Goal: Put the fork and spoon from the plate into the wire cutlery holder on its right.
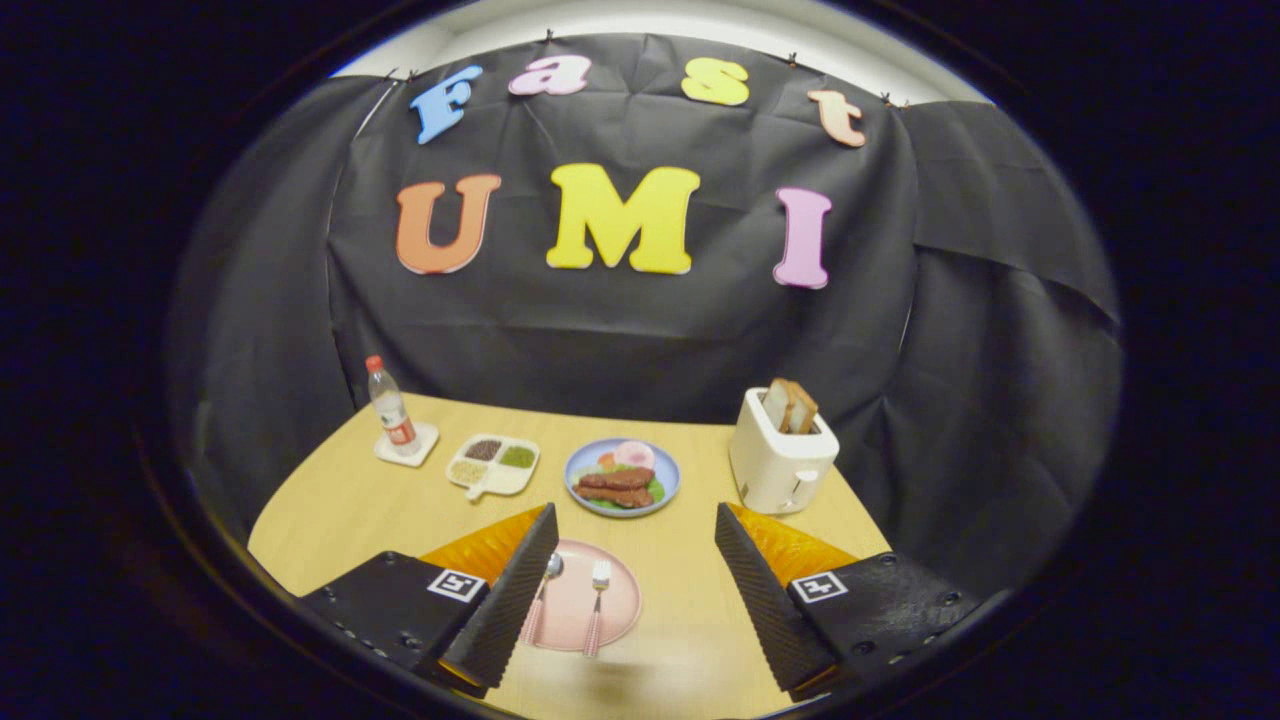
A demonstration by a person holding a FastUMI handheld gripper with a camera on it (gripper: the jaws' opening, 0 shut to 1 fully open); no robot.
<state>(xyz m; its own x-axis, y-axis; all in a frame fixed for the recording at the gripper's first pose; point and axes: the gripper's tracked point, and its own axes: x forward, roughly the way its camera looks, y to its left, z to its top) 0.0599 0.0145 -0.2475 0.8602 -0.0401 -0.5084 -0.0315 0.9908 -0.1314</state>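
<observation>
On the pink plate [575, 610], between the widely spread fingers of the gripper [637, 590], a spoon [543, 590] and a fork [597, 605] are laid side by side. Beyond, meat and greens are held by a blue plate [622, 478], grains by a divided tray [493, 465], toast by a toaster [782, 455]. A bottle [390, 408] is stood on a coaster.

table [690, 600]: pale wood grain, matt | toaster [780, 462]: smooth cream plastic | gripper [635, 590] fingers [505, 600]: ribbed

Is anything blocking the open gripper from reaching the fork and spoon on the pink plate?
Nothing visible. The gripper is open above the pink plate; fork and spoon lie uncovered between its fingers.
</observation>
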